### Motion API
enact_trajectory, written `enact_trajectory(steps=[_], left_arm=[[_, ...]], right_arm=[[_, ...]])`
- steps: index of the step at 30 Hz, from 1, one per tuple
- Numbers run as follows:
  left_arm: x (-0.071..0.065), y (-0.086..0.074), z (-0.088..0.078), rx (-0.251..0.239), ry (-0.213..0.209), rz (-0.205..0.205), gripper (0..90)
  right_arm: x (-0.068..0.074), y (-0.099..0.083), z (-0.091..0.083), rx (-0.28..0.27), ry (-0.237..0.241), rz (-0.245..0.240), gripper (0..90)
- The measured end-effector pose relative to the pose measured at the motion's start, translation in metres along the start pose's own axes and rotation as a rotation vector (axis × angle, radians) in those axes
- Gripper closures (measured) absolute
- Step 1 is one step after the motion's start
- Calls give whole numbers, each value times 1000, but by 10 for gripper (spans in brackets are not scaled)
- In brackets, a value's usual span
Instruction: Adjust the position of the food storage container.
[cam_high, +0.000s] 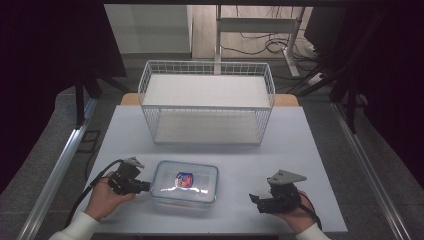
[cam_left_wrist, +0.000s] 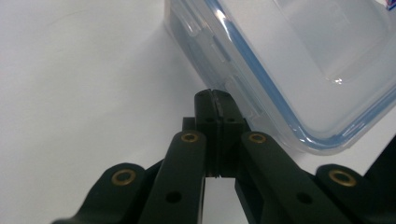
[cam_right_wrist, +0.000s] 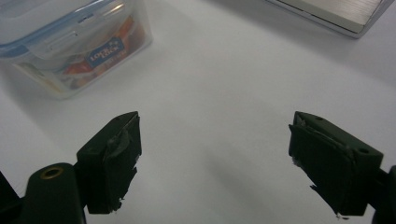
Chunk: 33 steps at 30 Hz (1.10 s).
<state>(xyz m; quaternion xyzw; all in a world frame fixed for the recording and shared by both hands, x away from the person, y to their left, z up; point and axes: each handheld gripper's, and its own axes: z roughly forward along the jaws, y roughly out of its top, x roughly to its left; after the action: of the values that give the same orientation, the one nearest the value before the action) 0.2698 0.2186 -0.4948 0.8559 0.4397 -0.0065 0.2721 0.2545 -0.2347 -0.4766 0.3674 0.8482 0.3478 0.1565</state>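
bare white tabletop (cam_high: 240, 165) lies open between my right gripper (cam_high: 256, 199) and the clear plastic lidded container (cam_high: 185, 182); the white wire basket (cam_high: 207, 102) blocks the far side.

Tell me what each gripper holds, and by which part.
Nothing is held. The left gripper is shut and empty beside the container's side clip; the right gripper stands open over bare table.

A clear plastic container (cam_high: 185, 183) with a blue-sealed lid (closed, label inside) lies flat at the table's near edge.
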Motion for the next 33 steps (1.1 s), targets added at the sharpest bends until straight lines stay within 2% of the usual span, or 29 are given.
enact_trajectory(steps=[3,5,13,22,26,27,29,30,31,33], left_arm=[[-4,2,3,-7,-23,-5,900],[-6,3,4,-9,-23,-1,900],[-29,12,14,4,-58,55,900],[-37,18,19,-1,-81,67,900],[-36,16,18,-3,-71,77,900],[-35,16,15,-7,-45,80,900],[-30,16,8,-34,-30,65,900],[-28,15,0,-77,-30,46,900],[-28,15,0,-77,-30,46,897],[-28,13,-7,-138,-19,37,875]], right_arm=[[0,0,1,2,-1,-2,173],[0,0,1,2,-1,-2,173],[0,0,1,3,-1,-3,172],[-1,-1,1,1,-4,0,172],[-2,-1,0,1,-4,3,173],[-2,-1,0,-2,-7,3,173],[-3,-1,-1,-4,-10,10,172],[-3,-1,-1,-6,-12,11,172],[-3,-1,-1,-6,-12,11,172],[-4,-1,-1,-15,-13,13,172]])
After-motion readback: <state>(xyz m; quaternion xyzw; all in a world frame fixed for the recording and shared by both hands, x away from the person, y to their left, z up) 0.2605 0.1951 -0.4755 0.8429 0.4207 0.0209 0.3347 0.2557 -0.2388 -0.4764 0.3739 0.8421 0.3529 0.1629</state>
